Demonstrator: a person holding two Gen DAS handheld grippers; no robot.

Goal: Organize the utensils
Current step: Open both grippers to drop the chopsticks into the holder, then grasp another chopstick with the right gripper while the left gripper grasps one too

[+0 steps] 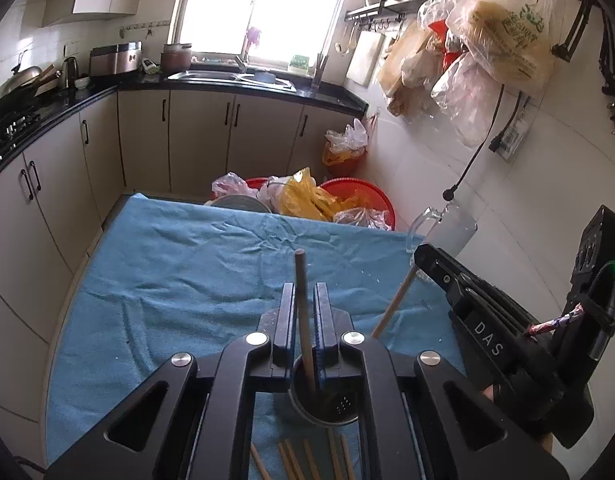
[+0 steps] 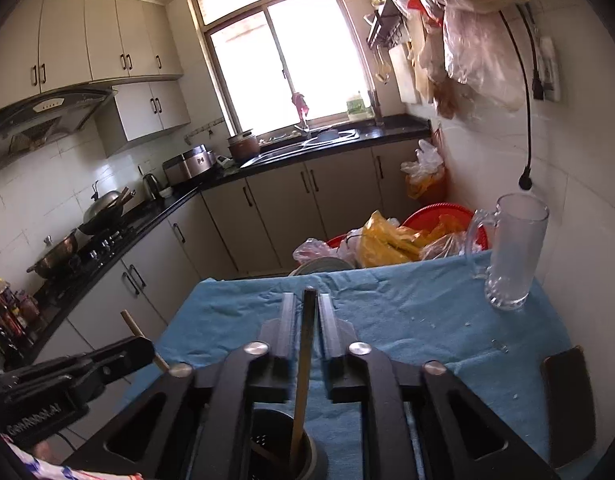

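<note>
In the left wrist view, a chopstick [image 1: 302,300] is clamped by the left hand-held gripper [image 1: 305,320], its lower end inside the metal holder [image 1: 327,404] on the blue-clothed worktop [image 1: 179,272]. Loose chopsticks [image 1: 303,458] lie nearer.

In the right wrist view, another chopstick [image 2: 305,360] is gripped by the right hand-held gripper [image 2: 306,328] above the holder [image 2: 275,452]. A glass mug [image 2: 511,252] stands far right.

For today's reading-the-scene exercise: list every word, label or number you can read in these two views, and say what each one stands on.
"DAS": white letters on the black right gripper body, seen from the left wrist view.
"GenRobot.AI": white letters on the black left gripper body; small, partly blurred.
Green print on the hanging clear plastic bag: too blurred to read.
</note>
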